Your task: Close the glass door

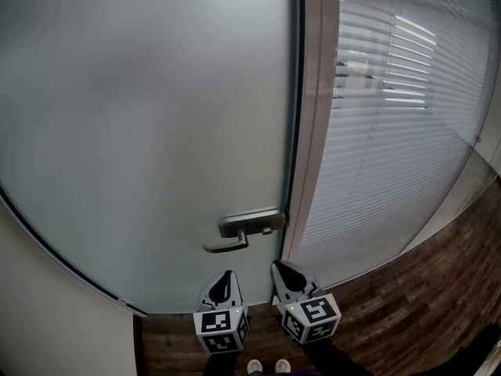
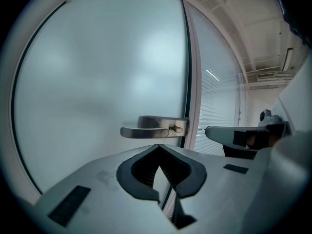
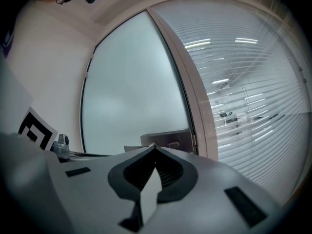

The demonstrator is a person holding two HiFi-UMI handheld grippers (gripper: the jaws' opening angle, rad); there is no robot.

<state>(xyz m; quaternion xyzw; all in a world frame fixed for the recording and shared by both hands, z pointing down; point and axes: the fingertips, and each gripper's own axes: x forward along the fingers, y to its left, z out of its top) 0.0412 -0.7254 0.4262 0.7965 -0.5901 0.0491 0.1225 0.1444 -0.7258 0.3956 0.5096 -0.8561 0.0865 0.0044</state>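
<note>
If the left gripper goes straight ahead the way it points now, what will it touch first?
Probably the metal door handle, or the frosted glass door just under it; depth is unclear.

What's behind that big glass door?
You can't see behind it. The glass door is frosted, so only a pale grey glow shows; anything behind is hidden. On its front sits a metal handle.

floor: dark brown wood planks, showing along the bottom and lower right of the head view.
on the floor: two pale shoe tips, side by side at the bottom edge.
</note>
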